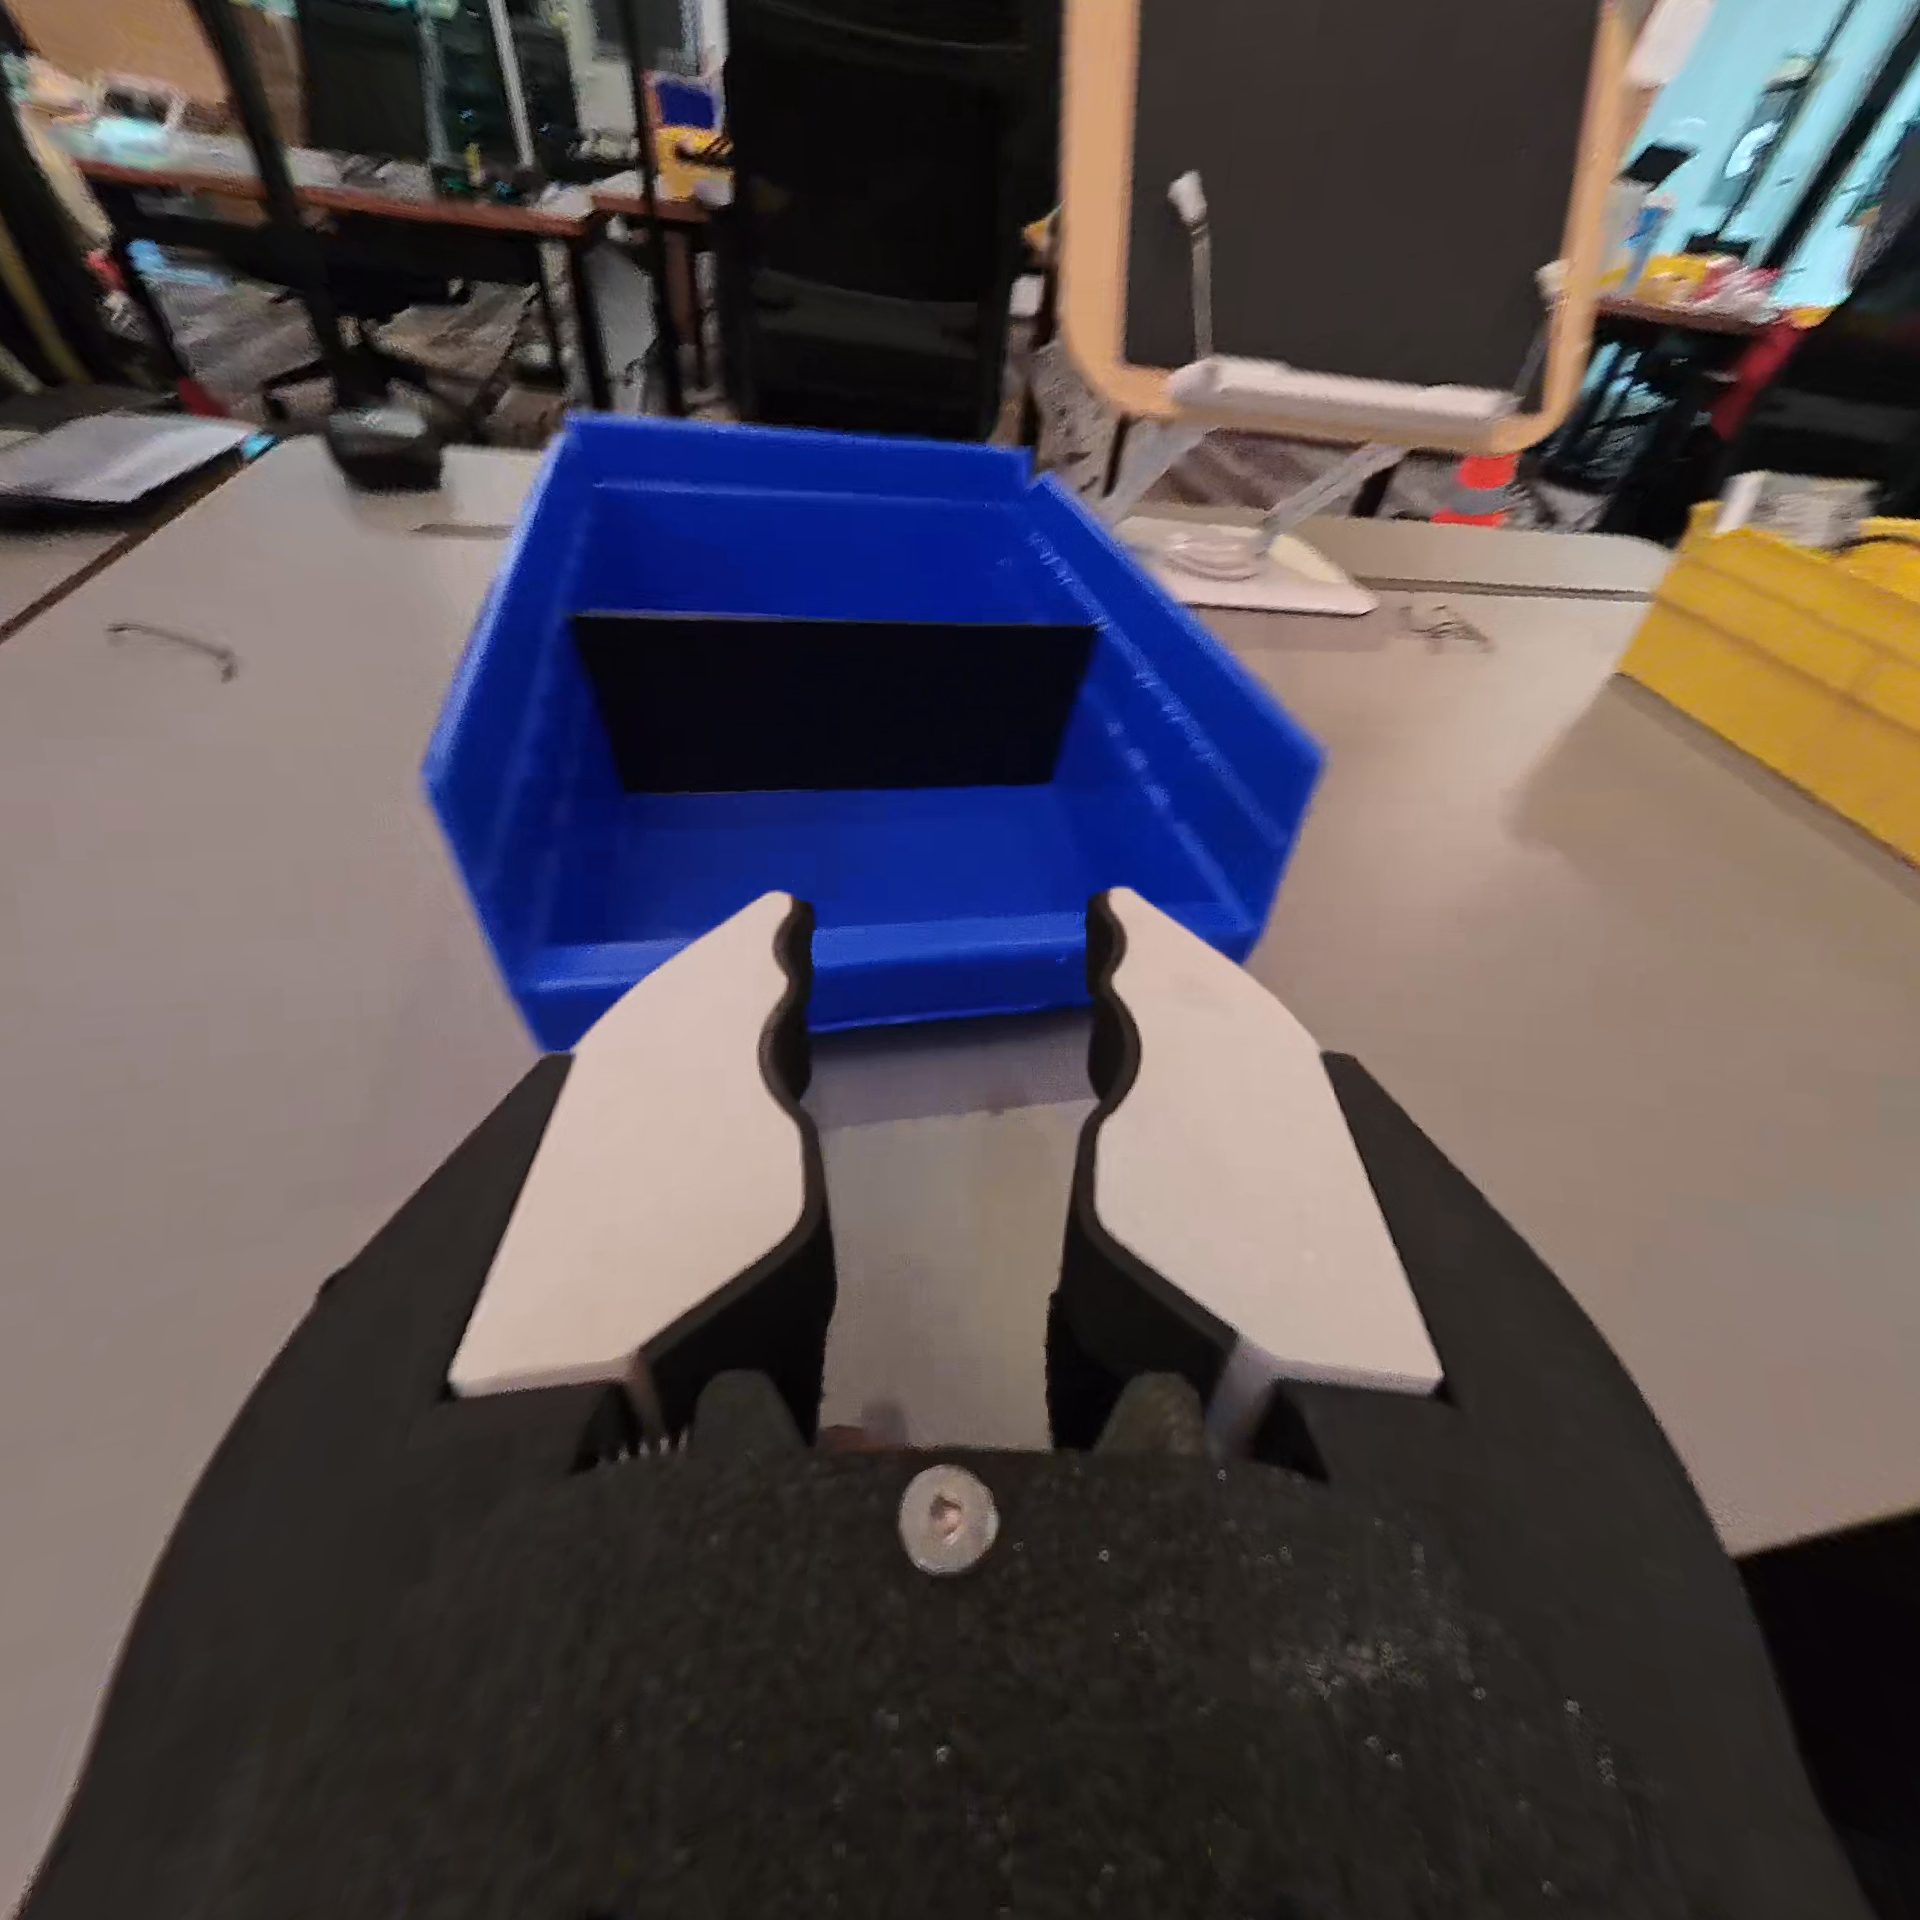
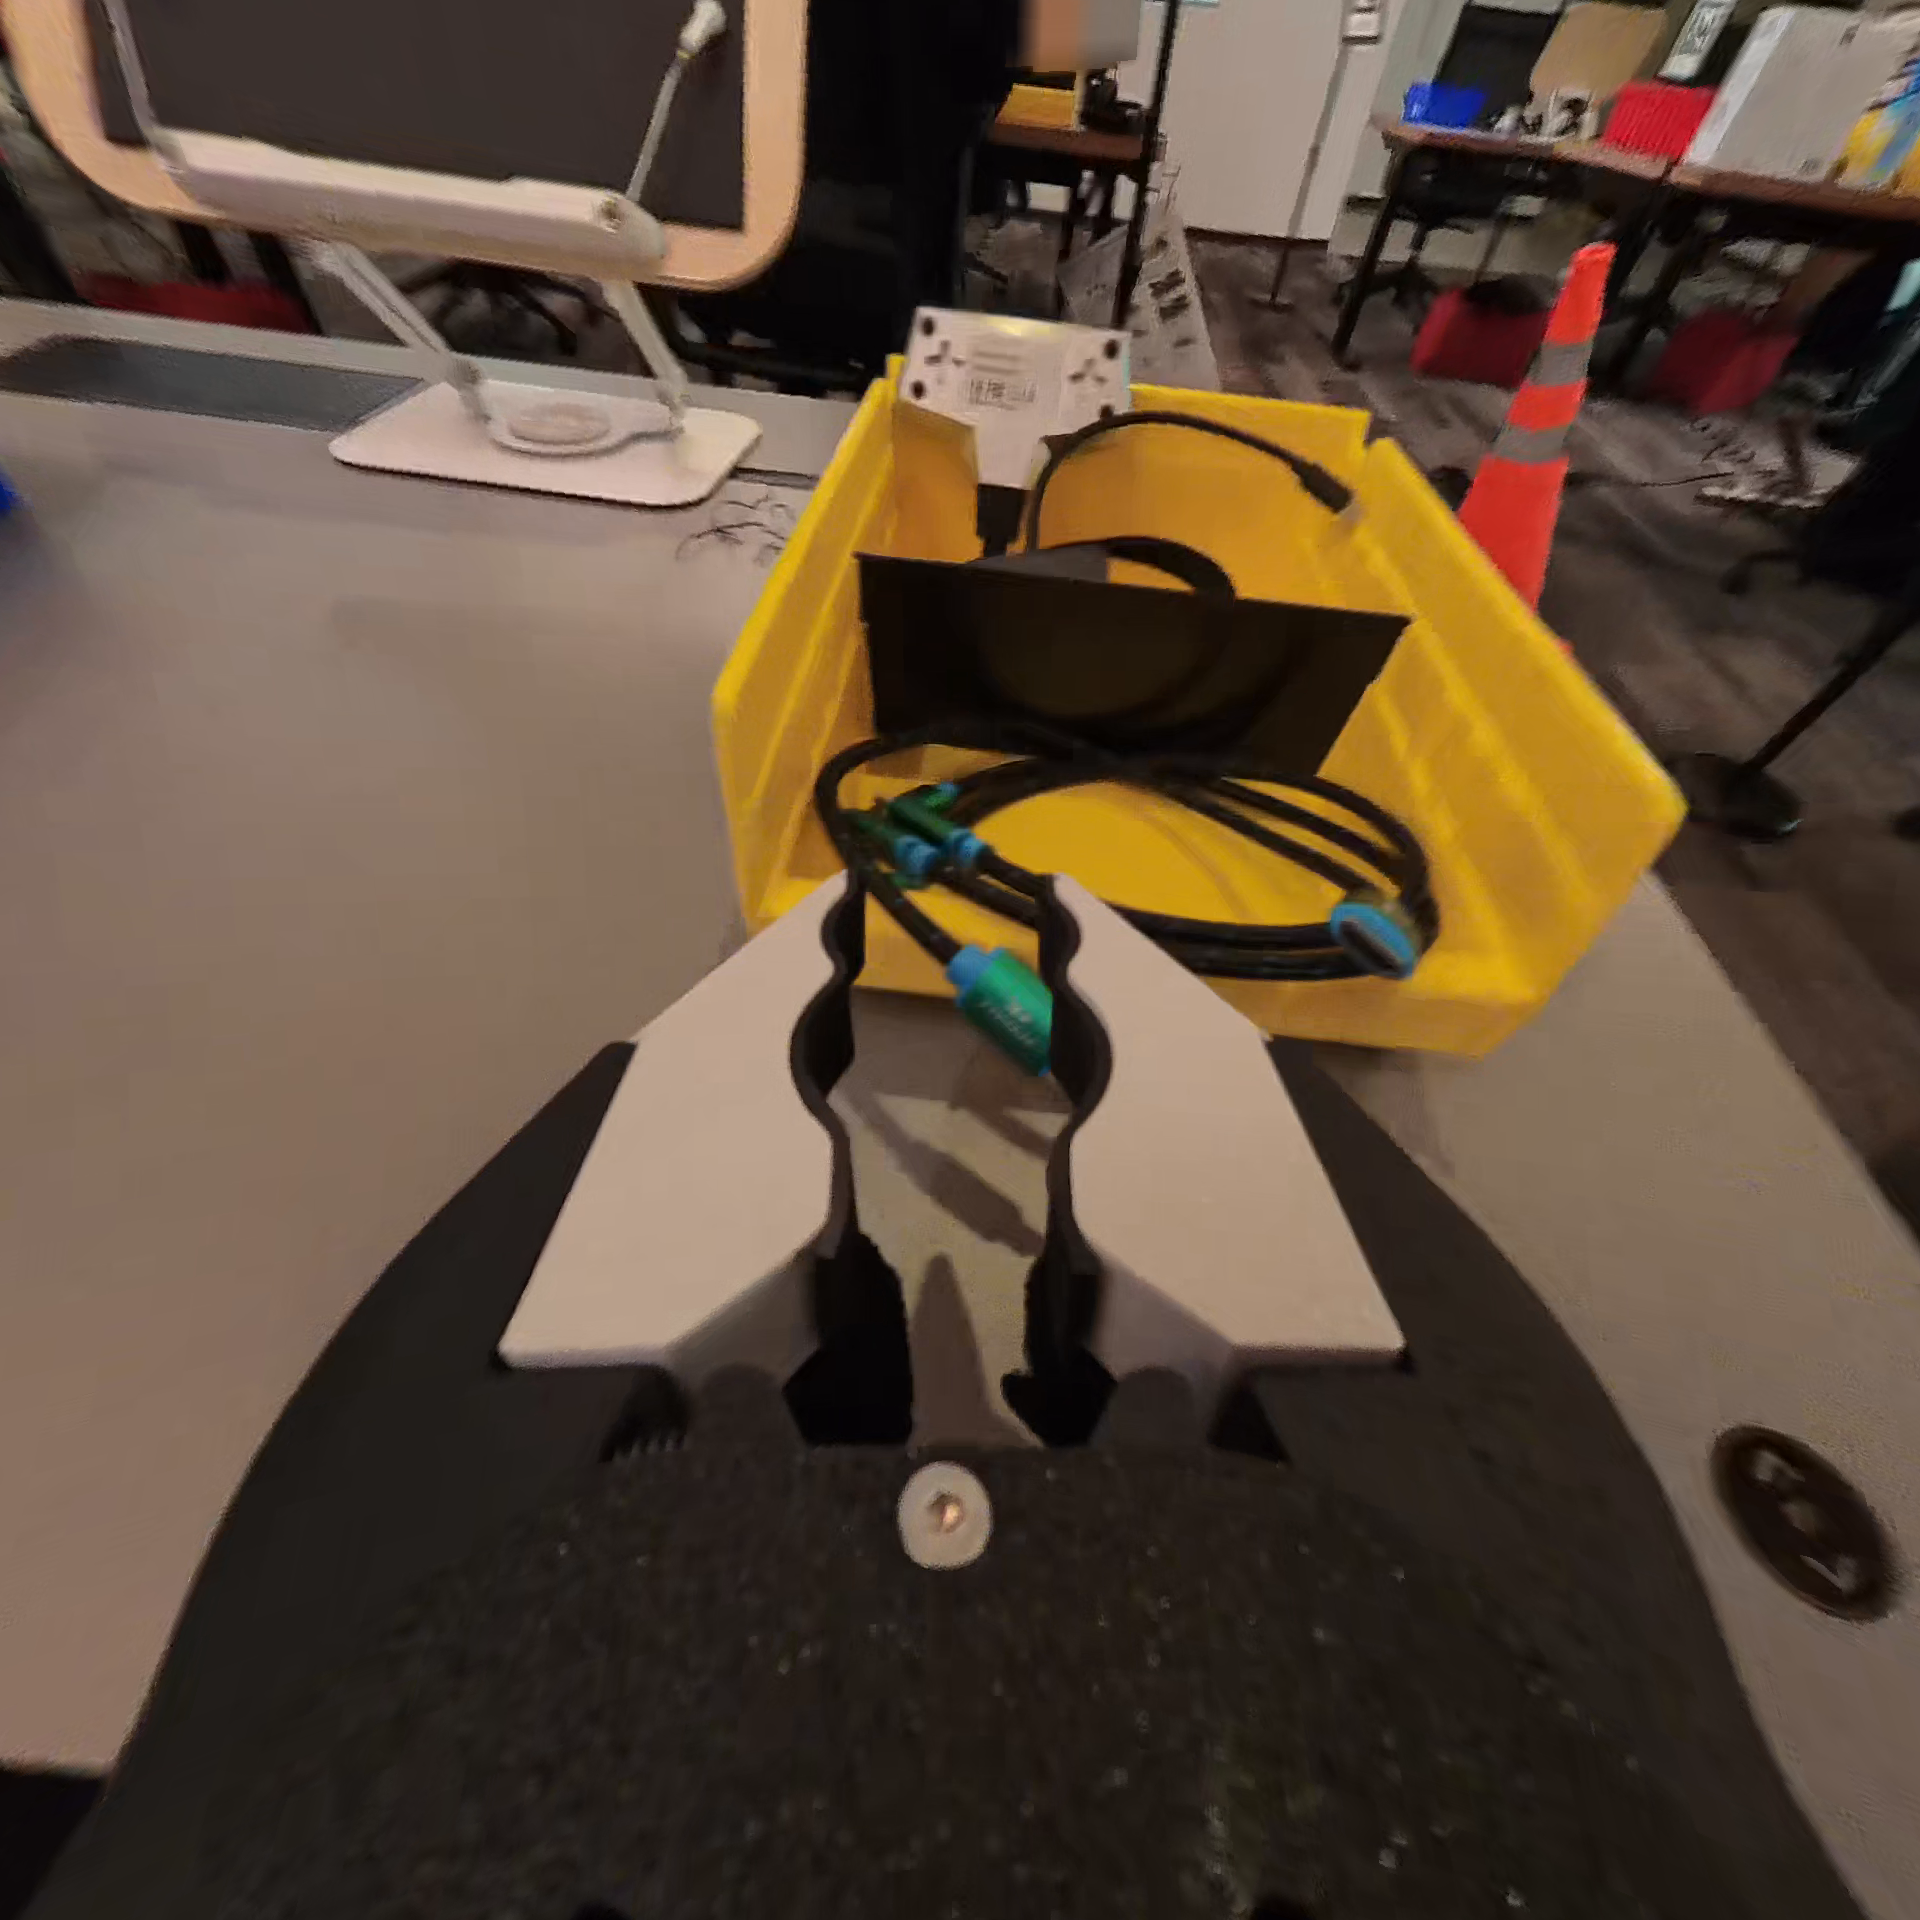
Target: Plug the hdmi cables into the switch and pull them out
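Matt grey fingers [image 1: 665, 1143] with black rubbery-looking inner pads frame a glossy blue plastic bin [image 1: 873, 727] just ahead of the tips, on a smooth, dull grey table [image 1: 260, 935]. The gripper body behind the fingers shows a rough, speckled black surface around a bright metal screw [image 1: 948, 1519]. Beyond the other fingers [image 2: 707, 1143], a shiny yellow plastic bin [image 2: 1455, 790] holds what look like braided black HDMI cables [image 2: 1195, 914] with metallic green plug shells [image 2: 1003, 1013].
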A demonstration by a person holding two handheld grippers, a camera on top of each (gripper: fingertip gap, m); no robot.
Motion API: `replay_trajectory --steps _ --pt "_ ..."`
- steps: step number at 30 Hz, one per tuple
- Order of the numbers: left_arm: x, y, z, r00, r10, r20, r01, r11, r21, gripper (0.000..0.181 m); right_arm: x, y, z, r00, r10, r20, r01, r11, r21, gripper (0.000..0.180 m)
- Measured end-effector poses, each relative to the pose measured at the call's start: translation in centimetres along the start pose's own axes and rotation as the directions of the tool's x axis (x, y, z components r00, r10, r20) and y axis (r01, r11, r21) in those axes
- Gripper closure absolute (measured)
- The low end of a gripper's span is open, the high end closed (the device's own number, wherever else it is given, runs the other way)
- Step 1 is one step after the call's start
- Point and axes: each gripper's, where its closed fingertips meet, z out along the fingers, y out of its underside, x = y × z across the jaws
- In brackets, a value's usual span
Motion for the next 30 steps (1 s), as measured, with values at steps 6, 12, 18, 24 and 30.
replay_trajectory --steps 6,12,18,24,30 --pt "-0.3 1.2 0.8 0.995 -0.098 -0.03 0.095 0.992 -0.08 0.131 0.9 -1.2 0.2 0.995 0.072 0.074 -0.074 0.997 0.032 0.145" --pt "0.5 1.1 0.6 0.997 0.075 0.014 -0.074 0.994 -0.076 0.133 0.6 -0.4 0.1 0.986 0.126 0.113 -0.127 0.992 0.001 0.134" --pt "1.7 1.1 1.0 0.991 0.136 -0.003 -0.136 0.988 -0.074 0.136 -5.3 0.2 1.2 0.973 0.085 0.215 -0.076 0.996 -0.049 0.121" --pt "5.5 0.9 0.2 0.963 0.263 -0.059 -0.264 0.965 -0.01 0.141 -6.6 -0.5 6.5 0.995 0.035 0.098 -0.016 0.982 -0.189 0.124" --pt "10.8 1.0 0.4 0.953 0.262 -0.156 -0.258 0.965 0.041 0.13 -9.9 -0.4 5.8 0.974 0.057 0.221 0.002 0.966 -0.259 0.13"
